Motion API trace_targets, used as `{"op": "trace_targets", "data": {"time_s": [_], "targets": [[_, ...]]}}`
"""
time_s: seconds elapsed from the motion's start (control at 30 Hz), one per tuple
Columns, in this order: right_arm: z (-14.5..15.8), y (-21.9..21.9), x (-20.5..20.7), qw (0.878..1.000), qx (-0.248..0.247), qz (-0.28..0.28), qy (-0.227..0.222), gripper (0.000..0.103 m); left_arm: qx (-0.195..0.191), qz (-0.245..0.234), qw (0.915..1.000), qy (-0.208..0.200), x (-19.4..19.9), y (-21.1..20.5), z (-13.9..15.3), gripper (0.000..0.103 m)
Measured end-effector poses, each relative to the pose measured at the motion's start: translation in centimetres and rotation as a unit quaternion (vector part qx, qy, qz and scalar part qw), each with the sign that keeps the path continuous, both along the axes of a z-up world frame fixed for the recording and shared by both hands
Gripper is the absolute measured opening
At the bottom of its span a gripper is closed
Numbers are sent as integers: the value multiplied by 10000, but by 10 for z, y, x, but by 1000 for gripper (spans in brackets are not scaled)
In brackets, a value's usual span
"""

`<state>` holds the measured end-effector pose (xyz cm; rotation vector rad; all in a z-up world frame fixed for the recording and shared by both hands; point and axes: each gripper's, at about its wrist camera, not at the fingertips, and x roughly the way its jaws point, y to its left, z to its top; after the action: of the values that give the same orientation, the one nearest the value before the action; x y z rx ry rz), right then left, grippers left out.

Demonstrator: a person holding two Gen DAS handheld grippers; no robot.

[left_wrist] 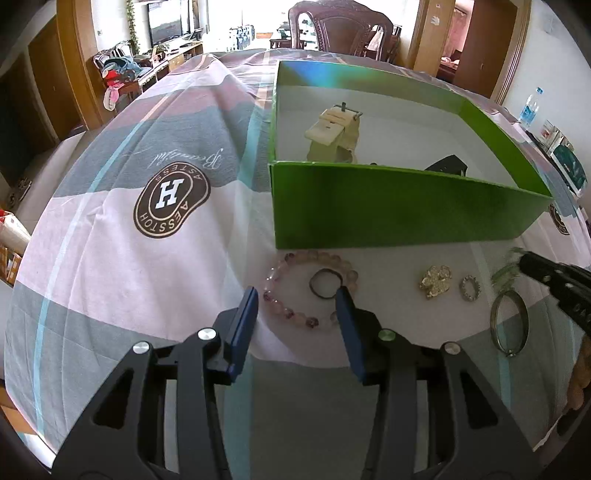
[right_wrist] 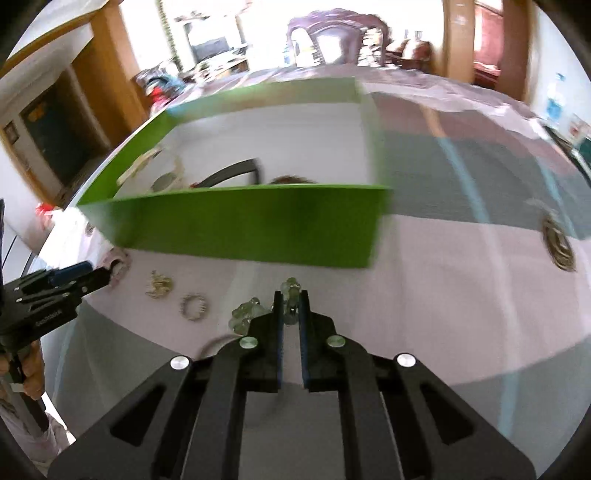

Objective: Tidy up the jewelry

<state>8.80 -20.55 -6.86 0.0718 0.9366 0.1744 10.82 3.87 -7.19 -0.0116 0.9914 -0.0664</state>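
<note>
A green box (left_wrist: pixel 388 210) stands on the cloth-covered table and holds a cream watch (left_wrist: pixel 334 131) and a black strap (left_wrist: pixel 447 165). In front of it lie a pink bead bracelet (left_wrist: pixel 280 310), a dark ring (left_wrist: pixel 325 283), a gold brooch (left_wrist: pixel 436 281), a studded ring (left_wrist: pixel 470 288) and a metal bangle (left_wrist: pixel 509 323). My left gripper (left_wrist: pixel 297 301) is open over the pink bracelet. My right gripper (right_wrist: pixel 291 301) is shut on a pale green bead bracelet (right_wrist: pixel 249 312), held just above the cloth before the box (right_wrist: pixel 258 229).
A striped cloth with a brown logo (left_wrist: pixel 170 201) covers the table. A wooden chair (left_wrist: pixel 340 26) stands behind the box. A water bottle (left_wrist: pixel 529 107) and boxes sit at the far right. The right view is motion-blurred.
</note>
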Motion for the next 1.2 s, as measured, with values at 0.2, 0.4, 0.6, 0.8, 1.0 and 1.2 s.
{"op": "trace_targets", "data": {"time_s": [0.2,0.4,0.6,0.8,1.0,1.2], "targets": [[-11,-32,-8,9985,-125,-506,140,8,-71,-83,9999,11,3,-1,0,46],[-16,-26,-13,9986,-103,-485,172,8,-155,-389,9991,109,-9,-9,-5,48],[-17,-27,-9,9986,-35,-484,193,9,-346,-295,9990,58,-15,0,1,48],[-17,-28,-8,9987,-44,-477,173,9,-337,12,9994,61,4,7,1,41],[-16,-28,-9,9987,-85,-479,146,9,-206,5,9997,92,9,6,-4,38],[-16,-27,-11,9987,-74,-489,129,10,-82,-141,9999,13,2,4,-4,24]]}}
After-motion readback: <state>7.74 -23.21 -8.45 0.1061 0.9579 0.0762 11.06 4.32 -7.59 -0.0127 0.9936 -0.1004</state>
